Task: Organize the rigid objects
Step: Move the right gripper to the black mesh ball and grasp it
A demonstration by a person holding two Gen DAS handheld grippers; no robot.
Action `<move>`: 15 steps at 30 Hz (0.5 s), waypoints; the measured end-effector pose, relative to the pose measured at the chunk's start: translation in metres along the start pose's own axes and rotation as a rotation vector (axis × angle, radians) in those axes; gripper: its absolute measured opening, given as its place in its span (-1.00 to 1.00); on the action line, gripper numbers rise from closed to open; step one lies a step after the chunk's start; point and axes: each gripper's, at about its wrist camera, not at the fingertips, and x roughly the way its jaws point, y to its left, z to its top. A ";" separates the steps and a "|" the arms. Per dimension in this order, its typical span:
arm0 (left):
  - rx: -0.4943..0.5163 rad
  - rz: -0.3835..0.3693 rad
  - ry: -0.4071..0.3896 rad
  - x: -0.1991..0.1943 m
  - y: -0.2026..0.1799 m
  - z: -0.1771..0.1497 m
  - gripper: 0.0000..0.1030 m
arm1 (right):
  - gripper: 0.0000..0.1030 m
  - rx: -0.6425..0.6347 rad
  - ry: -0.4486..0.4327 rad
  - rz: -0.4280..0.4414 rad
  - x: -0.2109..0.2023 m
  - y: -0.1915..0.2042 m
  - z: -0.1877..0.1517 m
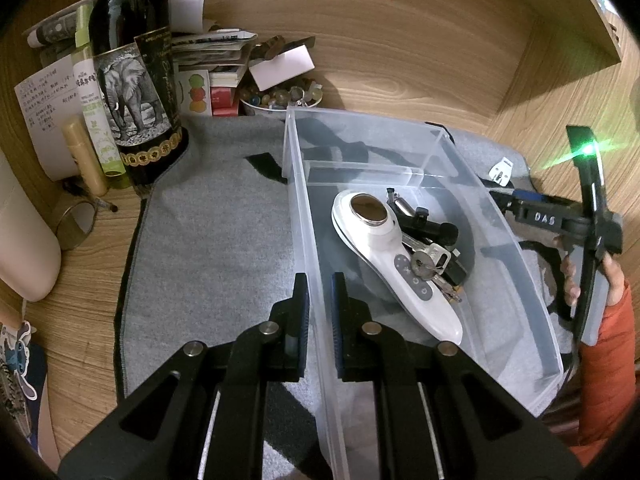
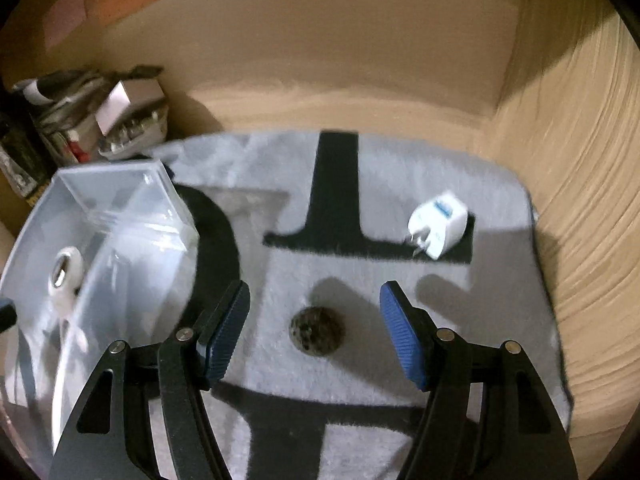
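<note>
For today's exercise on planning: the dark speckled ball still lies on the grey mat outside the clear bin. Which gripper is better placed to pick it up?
Right. The right gripper is open with the speckled ball between its fingers. The left gripper straddles the clear bin wall, nearly closed.

Both tools are black, with silver screws at the joints and ribbed blue pads. The right tool (image 1: 560, 220) bears white letters, perhaps "DAS". Bare fingers (image 1: 570, 280) leave an orange sleeve (image 1: 608, 360).
</note>
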 end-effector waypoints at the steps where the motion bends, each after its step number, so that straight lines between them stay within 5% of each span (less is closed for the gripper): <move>1: 0.000 0.000 0.000 0.000 0.000 0.000 -0.80 | 0.25 0.001 0.009 0.006 0.002 0.000 -0.002; 5: 0.000 0.000 0.000 0.000 0.000 0.000 -0.80 | 0.23 -0.015 0.037 0.015 0.011 0.004 -0.008; 12: -0.002 -0.002 0.003 0.001 0.001 0.000 -0.80 | -0.38 -0.054 0.068 0.024 0.018 0.007 -0.014; 15: -0.002 -0.003 0.002 0.002 0.002 0.000 -0.80 | -0.39 -0.059 0.056 0.030 0.015 0.007 -0.015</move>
